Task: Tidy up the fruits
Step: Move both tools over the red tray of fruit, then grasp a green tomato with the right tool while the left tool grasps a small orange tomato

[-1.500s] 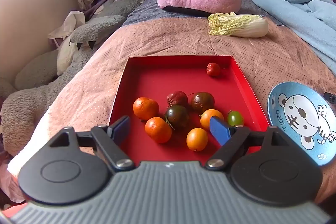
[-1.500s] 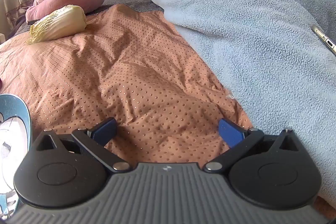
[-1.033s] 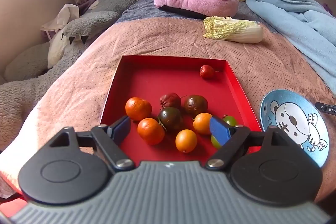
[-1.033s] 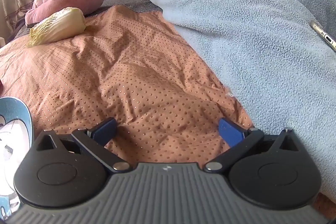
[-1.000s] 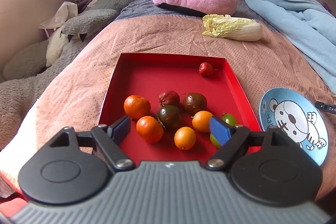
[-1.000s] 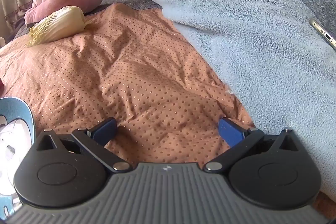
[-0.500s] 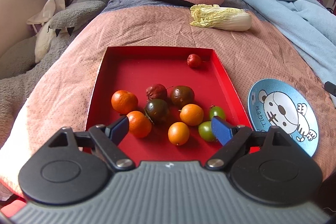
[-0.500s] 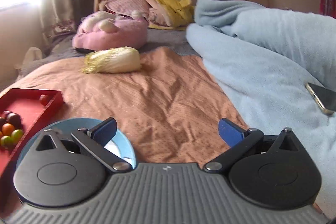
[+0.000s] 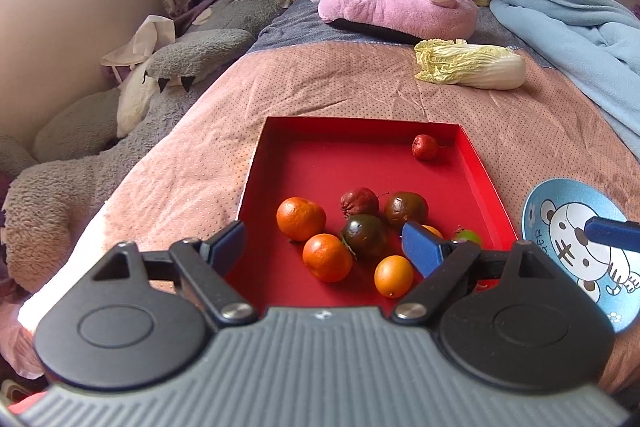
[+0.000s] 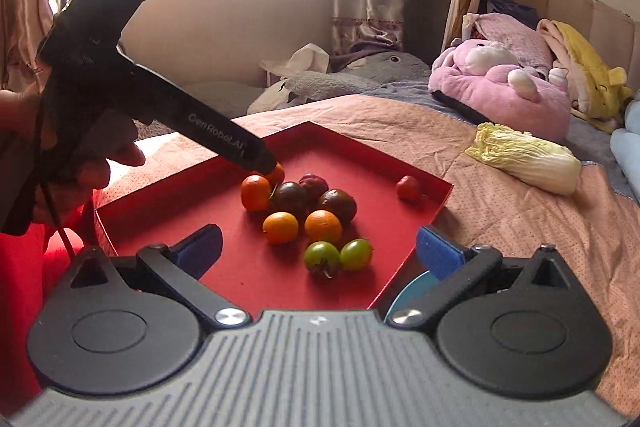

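A red tray (image 9: 304,163) (image 10: 168,199) on the bed holds several fruits: oranges (image 9: 301,219) (image 10: 323,226), dark tomatoes (image 9: 364,235) (image 10: 338,205), two green tomatoes (image 10: 321,257) and a small red fruit (image 9: 425,147) (image 10: 409,188). My left gripper (image 9: 323,246) is open and empty over the tray's near edge, above the oranges. My right gripper (image 10: 320,249) is open and empty, facing the green tomatoes from the tray's right side. Its finger (image 9: 612,231) shows over a blue tiger plate (image 9: 560,211) (image 10: 412,293).
A napa cabbage (image 9: 470,69) (image 10: 524,157) lies beyond the tray. Pink (image 9: 394,5) and grey (image 9: 132,107) plush toys sit at the bed's head and left side. A light blue blanket (image 9: 568,27) lies on the right. The hand-held left gripper body (image 10: 100,67) shows over the tray.
The right gripper has swung left from the blanket to face the tray and fruits. The left gripper has shifted slightly over the tray's near edge. Both stay open.
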`<act>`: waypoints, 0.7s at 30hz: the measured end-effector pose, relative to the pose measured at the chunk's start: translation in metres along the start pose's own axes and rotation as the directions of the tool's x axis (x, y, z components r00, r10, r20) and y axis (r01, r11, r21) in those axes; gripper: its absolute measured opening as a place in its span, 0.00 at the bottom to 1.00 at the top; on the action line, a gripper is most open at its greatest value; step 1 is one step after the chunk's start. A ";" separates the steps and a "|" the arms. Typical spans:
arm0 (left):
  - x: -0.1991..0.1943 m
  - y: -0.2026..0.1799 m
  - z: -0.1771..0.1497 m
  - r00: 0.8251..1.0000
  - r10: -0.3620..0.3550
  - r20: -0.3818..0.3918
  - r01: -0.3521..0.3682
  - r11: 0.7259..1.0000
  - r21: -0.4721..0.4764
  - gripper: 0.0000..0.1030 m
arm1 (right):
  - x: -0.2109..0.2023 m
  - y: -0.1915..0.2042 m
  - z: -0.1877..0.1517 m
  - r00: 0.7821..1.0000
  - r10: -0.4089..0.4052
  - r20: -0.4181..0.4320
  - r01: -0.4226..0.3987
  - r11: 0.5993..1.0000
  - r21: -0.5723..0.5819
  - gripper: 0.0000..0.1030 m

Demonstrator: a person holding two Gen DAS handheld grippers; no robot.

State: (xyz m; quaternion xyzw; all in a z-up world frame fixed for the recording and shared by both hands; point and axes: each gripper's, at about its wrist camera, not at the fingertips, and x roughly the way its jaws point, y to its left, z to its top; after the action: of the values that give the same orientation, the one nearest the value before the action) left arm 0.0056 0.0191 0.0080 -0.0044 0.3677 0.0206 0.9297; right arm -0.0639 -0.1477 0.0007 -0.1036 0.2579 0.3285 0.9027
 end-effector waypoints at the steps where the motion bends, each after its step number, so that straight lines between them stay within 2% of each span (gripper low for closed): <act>1: -0.001 0.002 -0.001 1.000 -0.002 0.011 0.002 1.000 -0.011 0.84 | 0.011 -0.007 -0.002 1.000 0.013 -0.017 -0.013 1.000 0.017 1.00; 5: -0.003 0.002 -0.012 0.997 0.000 0.076 0.000 1.000 -0.005 0.84 | 0.045 -0.019 -0.007 0.997 0.039 -0.071 -0.035 0.997 0.062 0.99; 7: 0.001 0.001 -0.016 0.998 -0.001 0.069 0.002 1.000 -0.001 0.84 | 0.054 -0.020 -0.010 0.993 0.070 -0.092 -0.064 0.995 0.072 0.87; 11: 0.008 0.006 -0.021 0.996 -0.044 0.074 0.047 0.998 -0.040 0.84 | 0.064 -0.016 -0.014 0.991 0.050 -0.120 -0.047 0.999 0.028 0.83; 14: 0.014 0.008 -0.022 0.998 -0.039 0.041 0.041 0.998 -0.052 0.84 | 0.070 -0.017 -0.015 0.989 0.042 -0.140 -0.037 0.999 0.033 0.76; 16: 0.019 0.005 -0.025 1.000 -0.016 0.014 0.016 1.000 -0.023 0.84 | 0.075 -0.019 -0.016 0.987 0.038 -0.154 -0.034 0.999 0.033 0.69; 18: 0.023 0.001 -0.027 1.000 -0.008 -0.014 0.008 1.000 0.006 0.84 | 0.079 -0.021 -0.017 0.986 0.019 -0.165 -0.015 1.000 0.027 0.69; 21: 0.026 -0.001 -0.030 0.999 -0.037 -0.036 0.037 0.999 0.018 0.84 | 0.085 -0.023 -0.016 0.983 0.008 -0.182 -0.002 0.999 0.033 0.68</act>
State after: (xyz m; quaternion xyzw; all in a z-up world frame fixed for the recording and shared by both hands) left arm 0.0038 0.0179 -0.0318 -0.0027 0.3845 -0.0001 0.9231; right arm -0.0001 -0.1250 -0.0574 -0.1177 0.3448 0.3156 0.8762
